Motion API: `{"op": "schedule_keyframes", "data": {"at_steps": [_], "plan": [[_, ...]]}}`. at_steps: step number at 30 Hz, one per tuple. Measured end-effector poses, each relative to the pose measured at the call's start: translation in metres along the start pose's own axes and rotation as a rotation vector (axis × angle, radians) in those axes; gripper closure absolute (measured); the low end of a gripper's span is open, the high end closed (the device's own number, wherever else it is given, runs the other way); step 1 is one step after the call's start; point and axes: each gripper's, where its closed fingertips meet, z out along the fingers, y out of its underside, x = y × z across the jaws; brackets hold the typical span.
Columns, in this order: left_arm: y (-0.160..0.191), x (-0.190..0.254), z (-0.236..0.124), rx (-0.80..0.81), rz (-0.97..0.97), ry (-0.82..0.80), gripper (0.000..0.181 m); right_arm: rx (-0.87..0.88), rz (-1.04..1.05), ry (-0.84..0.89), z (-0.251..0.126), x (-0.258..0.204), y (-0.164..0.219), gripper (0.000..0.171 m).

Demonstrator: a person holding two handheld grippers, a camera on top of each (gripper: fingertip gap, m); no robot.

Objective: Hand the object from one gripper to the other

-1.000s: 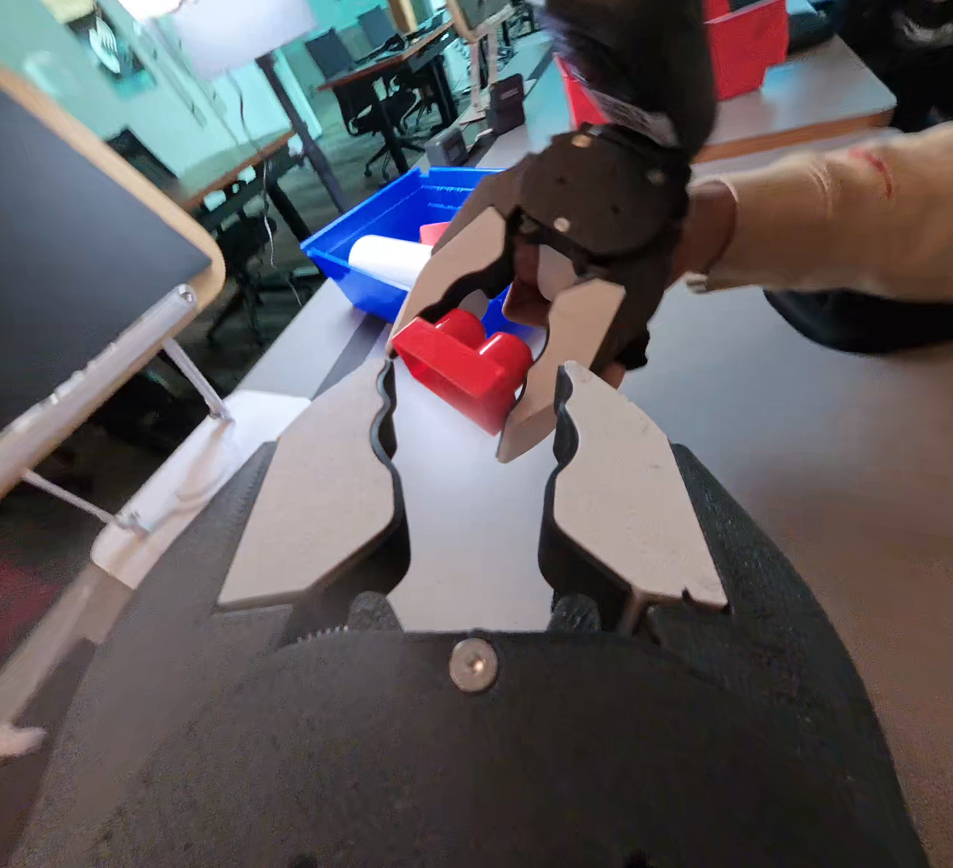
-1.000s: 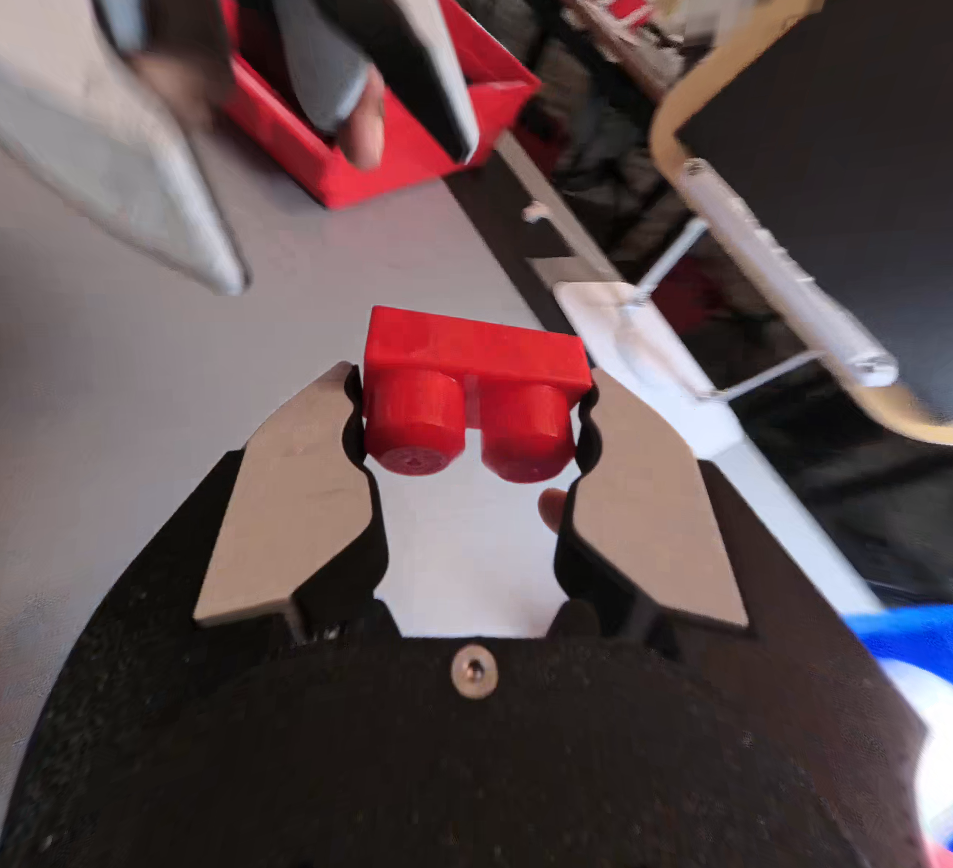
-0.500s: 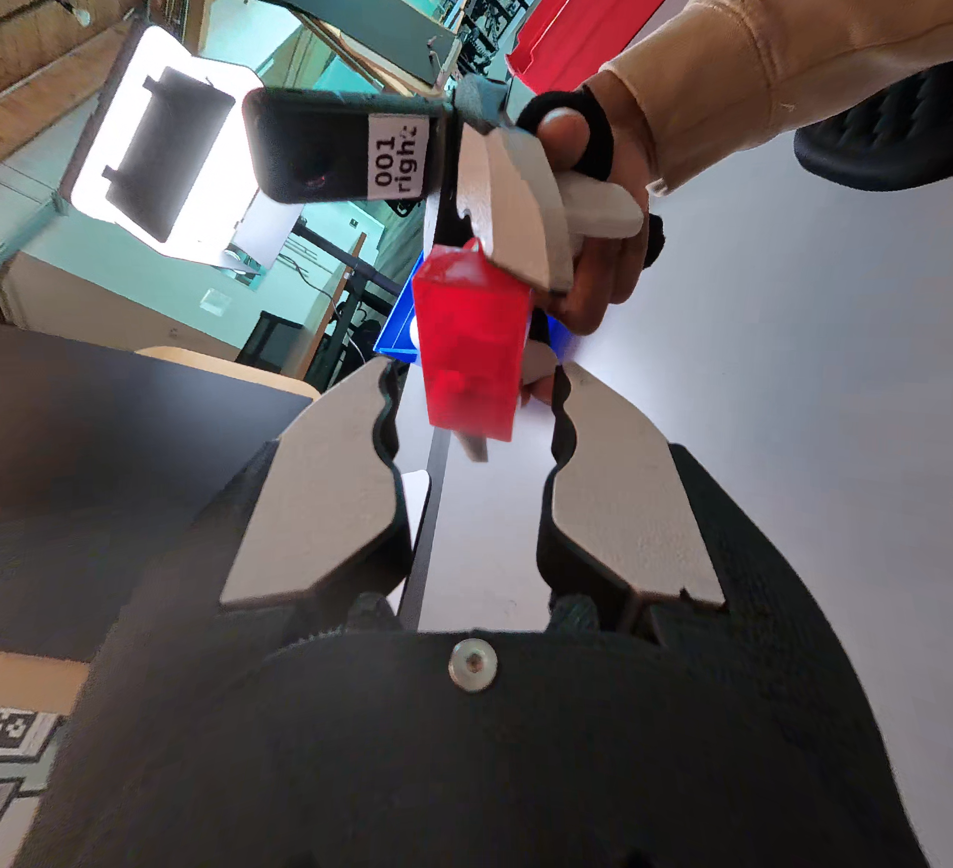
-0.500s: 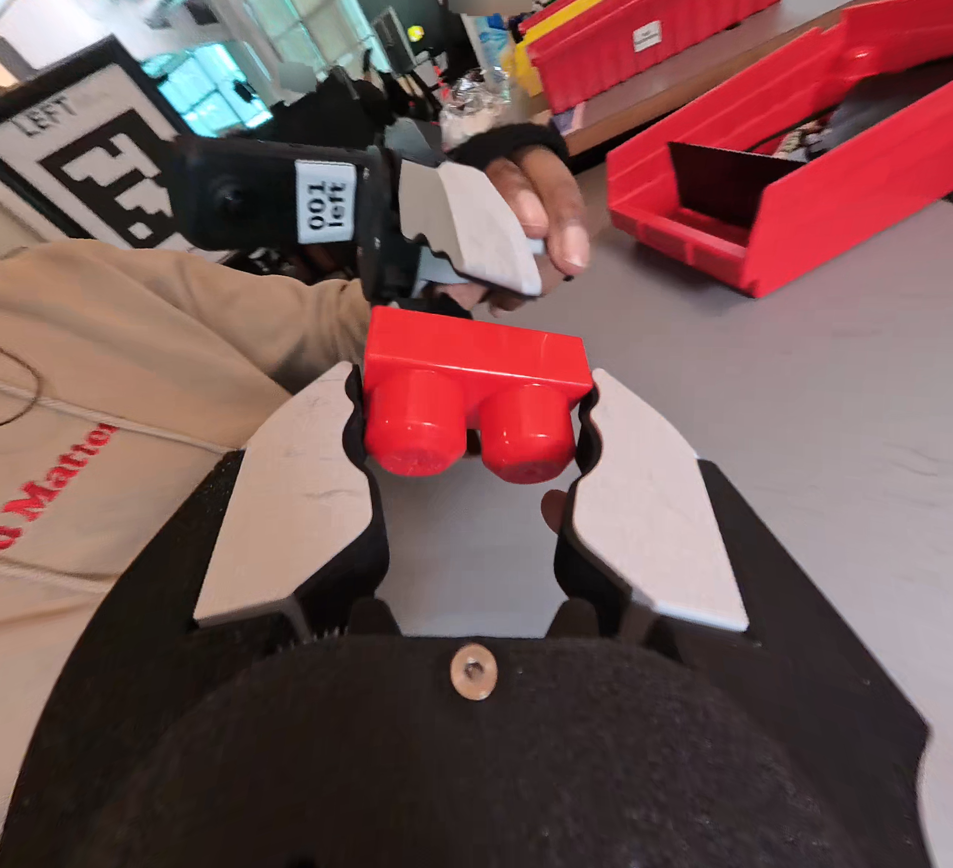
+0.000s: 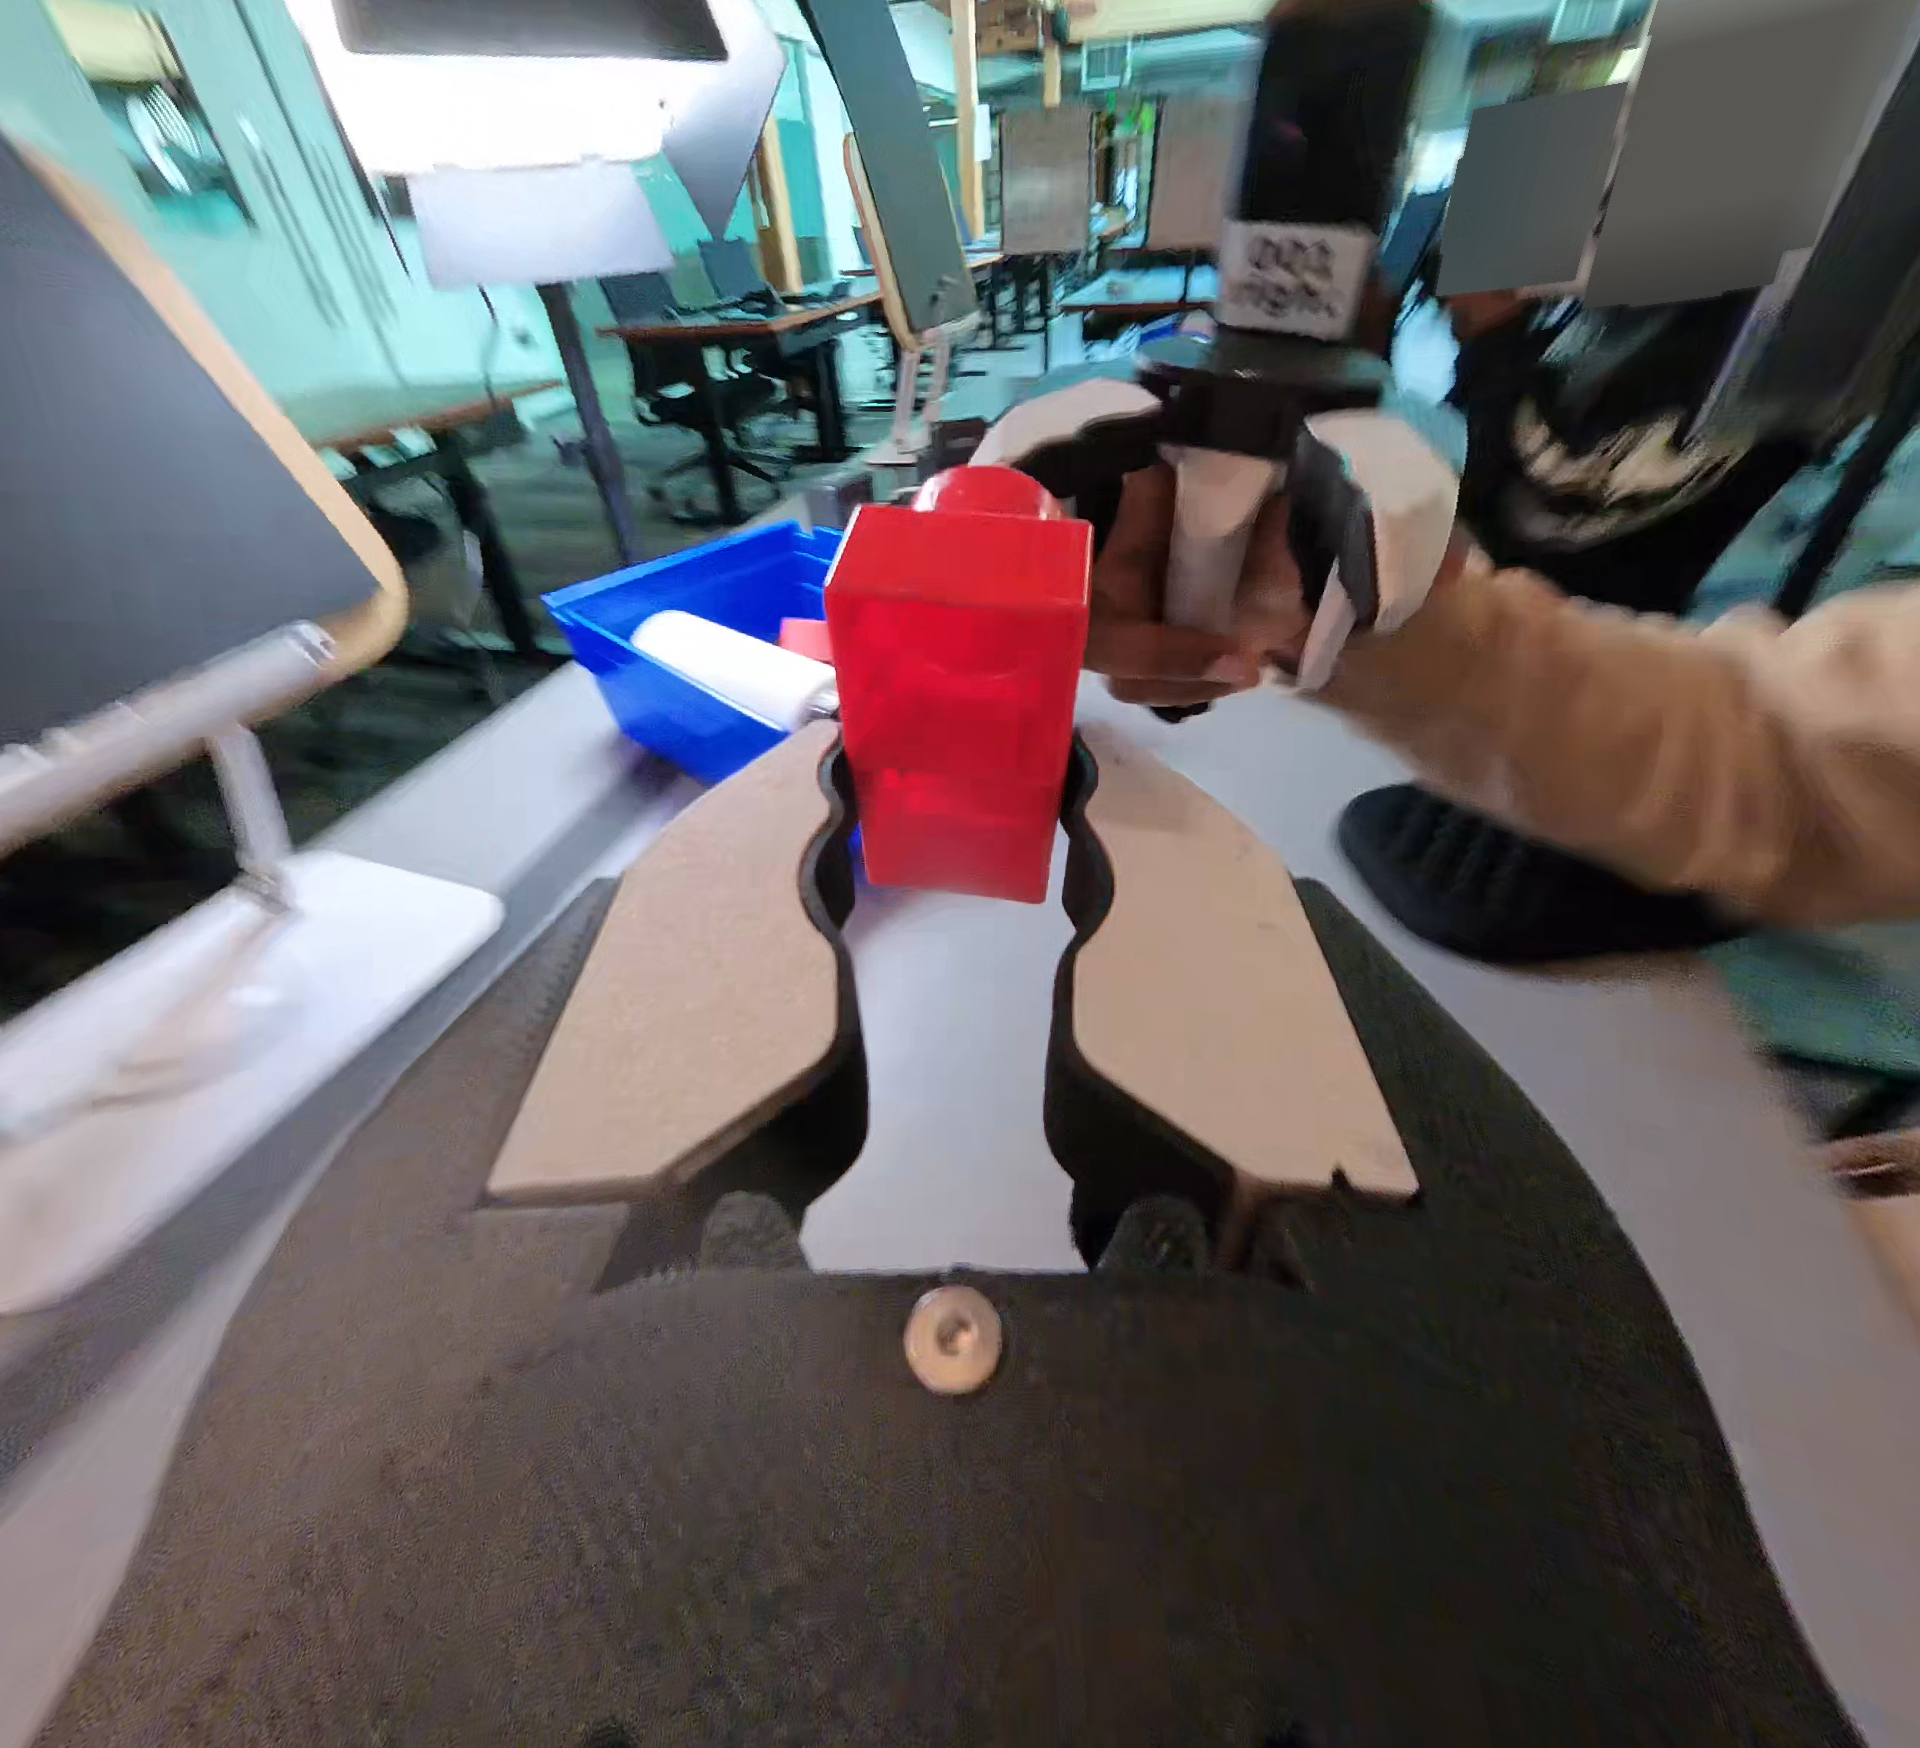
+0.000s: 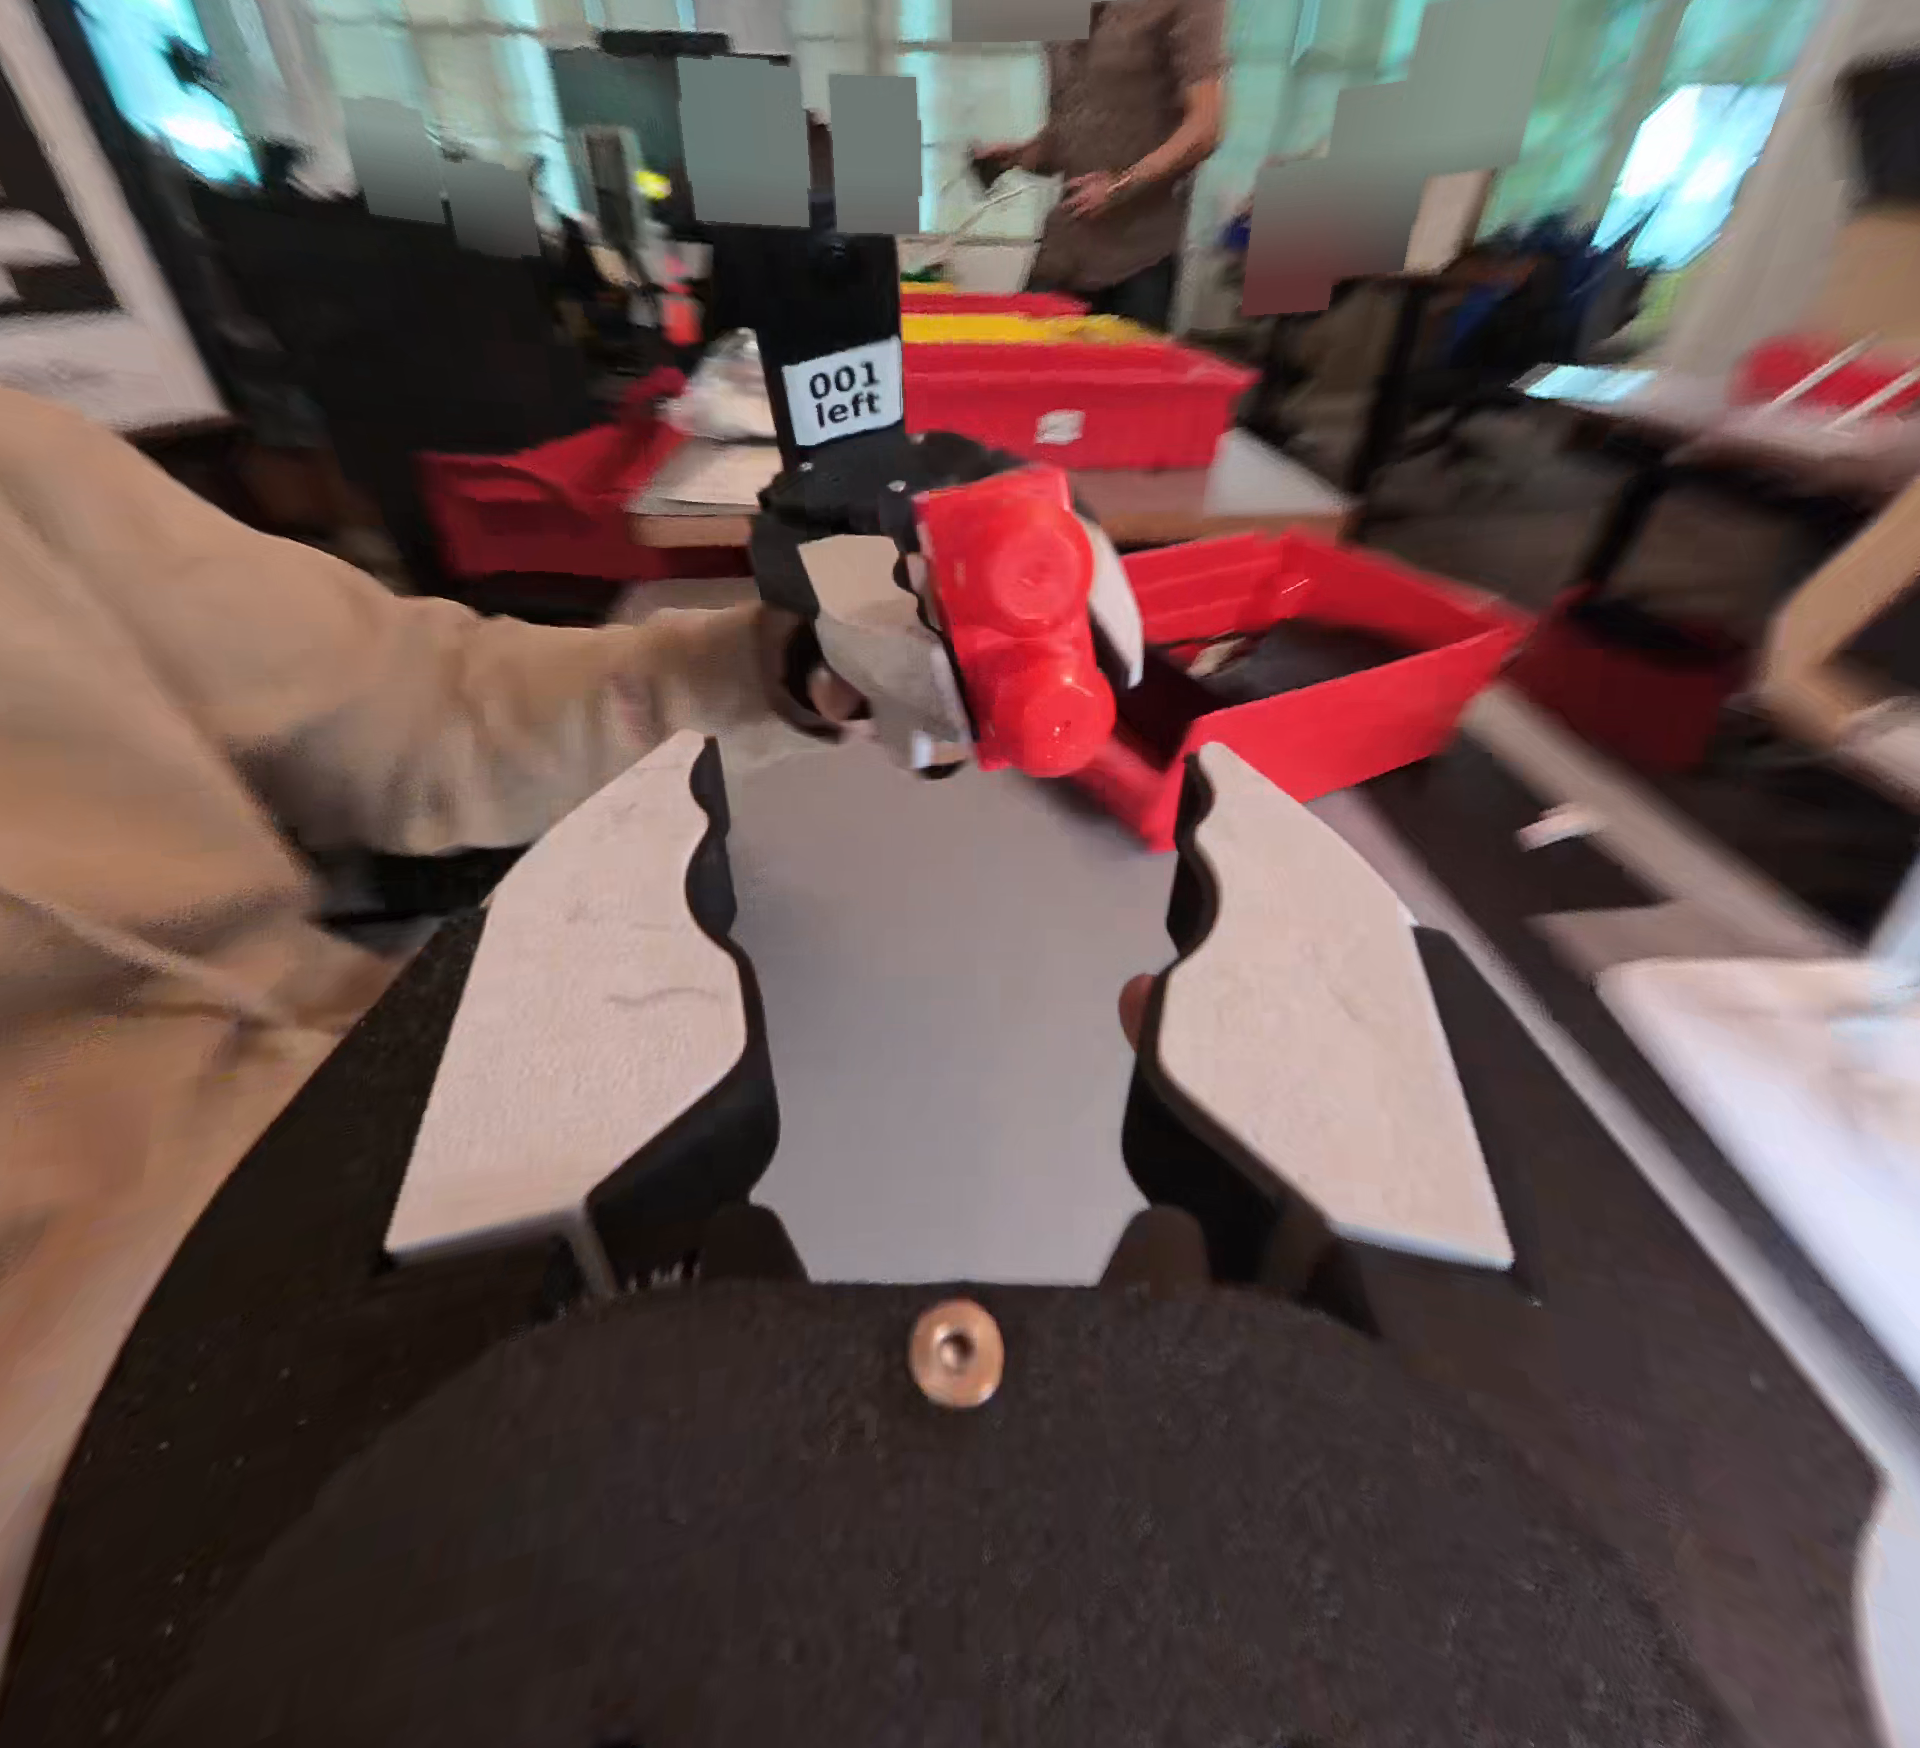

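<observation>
Handover looks done: left gripper [image 5: 956, 825] is clamped on the red block [image 5: 961, 701], frame centre, held clear of the grey table [image 6: 935, 971]. Right gripper [image 6: 951, 857] is wide apart, empty, and separate from the block. Only backing off remains. Each gripper carries a white sticker [image 6: 844, 395]; no brands visible.

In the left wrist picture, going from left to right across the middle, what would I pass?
White stand base → blue bin with a white roll in it → red block, shut in the left gripper → right gripper, open → beige sleeve.
</observation>
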Motion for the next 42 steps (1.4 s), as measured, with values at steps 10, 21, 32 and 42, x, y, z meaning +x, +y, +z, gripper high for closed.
{"op": "schedule_keyframes", "data": {"at_steps": [10,21,32,42], "plan": [[0.036,0.032,0.004,-0.177,-0.773,0.492,0.144,-0.333,-0.76,0.297,0.016,0.017,0.04,0.088],[0.05,0.065,0.009,-0.289,-0.763,0.636,0.144,-0.401,-0.776,0.198,0.038,0.0,0.066,0.092],[0.014,-0.086,-0.045,-0.034,-0.207,-0.313,0.128,-0.812,-0.297,1.017,-0.172,0.174,0.092,0.091],[-0.013,-0.157,-0.153,-0.004,-0.057,-0.796,0.132,-1.172,0.064,1.355,-0.281,0.197,0.168,0.085]]}}
